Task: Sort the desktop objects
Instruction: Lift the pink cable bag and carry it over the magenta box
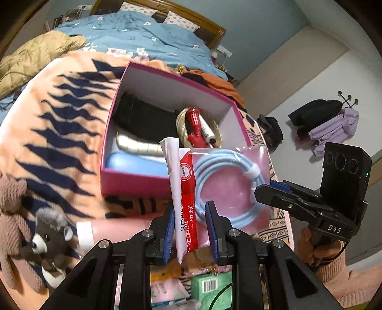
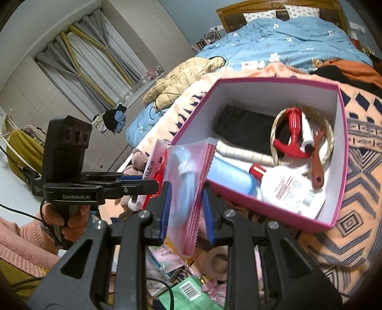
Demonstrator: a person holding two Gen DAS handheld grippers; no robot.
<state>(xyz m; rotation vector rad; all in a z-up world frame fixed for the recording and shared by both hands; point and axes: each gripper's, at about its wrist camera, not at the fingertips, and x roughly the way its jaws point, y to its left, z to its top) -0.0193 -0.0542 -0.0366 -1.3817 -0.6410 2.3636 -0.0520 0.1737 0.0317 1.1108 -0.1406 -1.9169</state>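
Blue-padded fingers (image 1: 170, 235) of the left gripper (image 1: 190, 232) pinching the white-and-red edge of a cable packet (image 1: 214, 186), held up clear of the bedding. Same packet (image 2: 188, 190) nipped at its zigzag pink edge between the pads of the right gripper (image 2: 183, 209), so gripped from two sides at once. Light blue coiled cable (image 1: 222, 188) visible through the clear pink pouch. Right gripper (image 1: 272, 193) seen from the left wrist view clamped on the packet's right edge, a hand (image 1: 317, 248) in a pink knitted sleeve on its handle.

Below the packet, a litter of small cartons, among them a green box with a barcode (image 1: 210, 283), and a roll of tape (image 2: 217, 260). Nearby, a pink tube (image 1: 114, 232) and two small stuffed bears (image 1: 47, 240) on the orange patterned blanket (image 1: 59, 147).

Beyond the packet, an open pink box (image 1: 133, 183) on the blanket, holding a white bottle (image 2: 289, 188), a red-handled tool (image 2: 294, 136), a blue case (image 1: 136, 163) and a black pouch (image 1: 143, 119).

Farther off, a blue flowered quilt (image 1: 148, 35) up to the wooden headboard (image 1: 167, 7).
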